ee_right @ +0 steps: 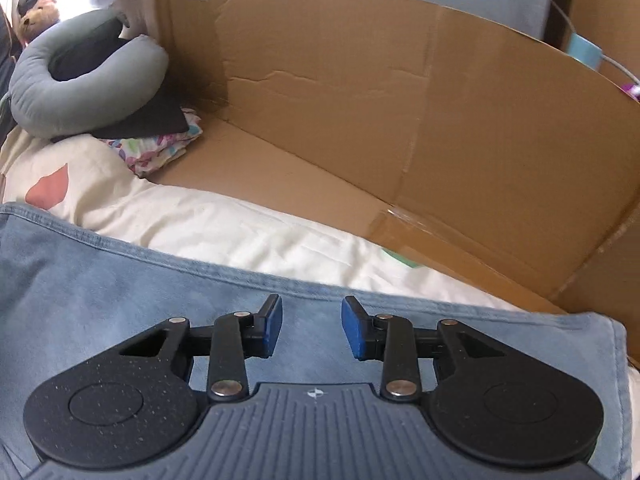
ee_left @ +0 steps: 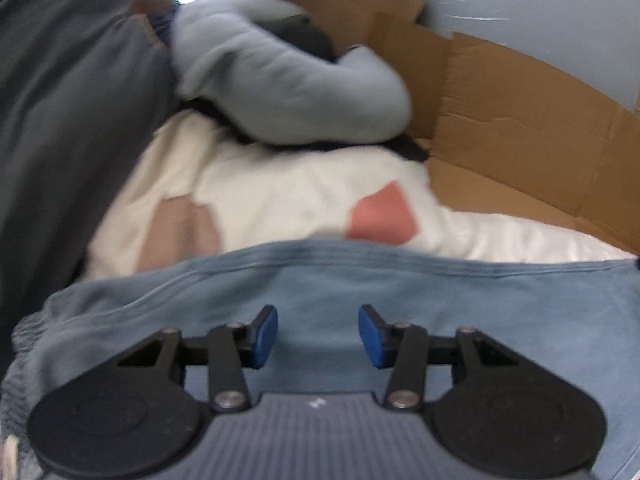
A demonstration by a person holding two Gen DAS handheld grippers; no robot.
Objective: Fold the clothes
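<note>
The blue garment (ee_right: 120,280) is the landmark here; it looks like soft denim or washed cotton, and it lies spread out on a cream sheet (ee_right: 224,224). In the left wrist view one end of the garment shows a gathered, elastic-like edge (ee_left: 24,344) at the lower left; this view is blurred.

The left gripper (ee_left: 318,334) hangs over the blue garment with its two blue pads (ee_left: 266,334) spread apart, and nothing is between them. Whether the pads touch the cloth I cannot tell. The right gripper (ee_right: 312,328) is also above the blue garment, near the stitched hem (ee_right: 224,270), and its fingers are released too, with bare cloth visible in the gap.

Beyond the garment, the cream sheet carries a pink patch (ee_right: 50,190). Further behind the garment, a grey U-shaped neck pillow (ee_right: 80,92) rests on a dark folded piece (ee_right: 156,120), which lies on a folded cloth with a coloured pattern (ee_right: 160,146). A brown cardboard box (ee_right: 400,100), opened flat with its walls standing, is behind the garment and beside the sheet. To the far left of the garment, in the left wrist view, a dark grey fabric (ee_left: 60,120) fills the edge. A small teddy bear (ee_right: 36,14) sits behind the pillow.
</note>
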